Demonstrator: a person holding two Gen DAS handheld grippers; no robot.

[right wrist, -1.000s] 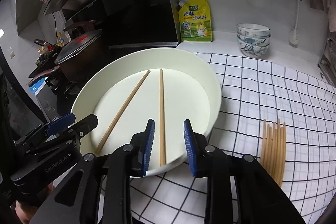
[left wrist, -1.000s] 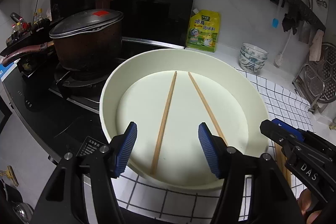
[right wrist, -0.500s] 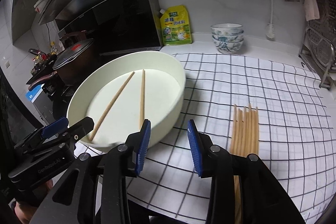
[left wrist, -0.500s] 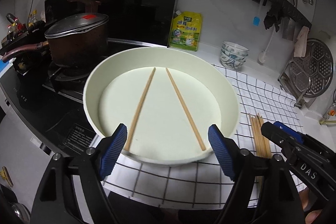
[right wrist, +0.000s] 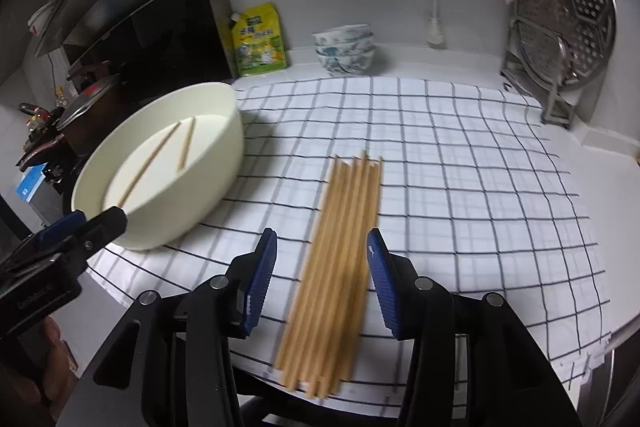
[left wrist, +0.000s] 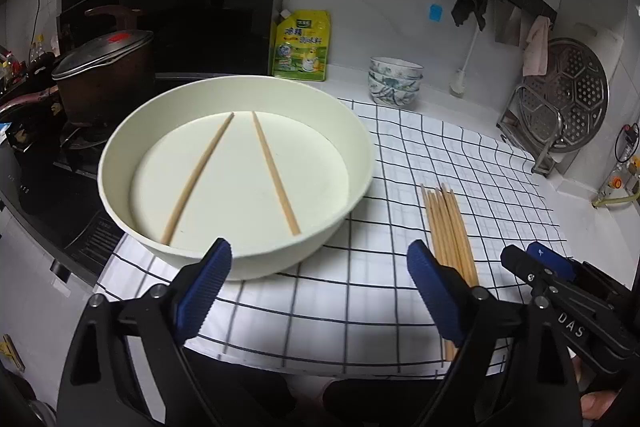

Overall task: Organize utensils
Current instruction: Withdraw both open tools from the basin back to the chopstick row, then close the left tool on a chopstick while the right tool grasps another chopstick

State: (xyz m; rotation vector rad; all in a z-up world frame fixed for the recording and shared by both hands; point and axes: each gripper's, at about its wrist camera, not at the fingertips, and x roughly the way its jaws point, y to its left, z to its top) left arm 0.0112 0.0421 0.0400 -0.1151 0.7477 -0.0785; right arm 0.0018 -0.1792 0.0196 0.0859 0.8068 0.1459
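A large cream bowl (left wrist: 240,259) stands on a checked cloth (left wrist: 360,291) and holds two wooden chopsticks (left wrist: 274,171). It also shows in the right wrist view (right wrist: 192,195). A bundle of several wooden chopsticks (right wrist: 340,251) lies flat on the cloth to the right of the bowl; it also shows in the left wrist view (left wrist: 450,227). My left gripper (left wrist: 320,291) is open and empty, just in front of the bowl's near rim. My right gripper (right wrist: 322,275) is open and empty, with its fingers on either side of the bundle, above it.
A lidded dark pot (left wrist: 102,79) sits on the stove at the left. A yellow-green pouch (left wrist: 302,47), stacked patterned bowls (left wrist: 394,81) and a steel steamer rack (left wrist: 560,99) stand along the back wall. The counter edge is close in front of the cloth.
Both grippers have drawn back from the bowl and opened wider. The right gripper has swung right, from over the bowl to over the chopstick bundle.
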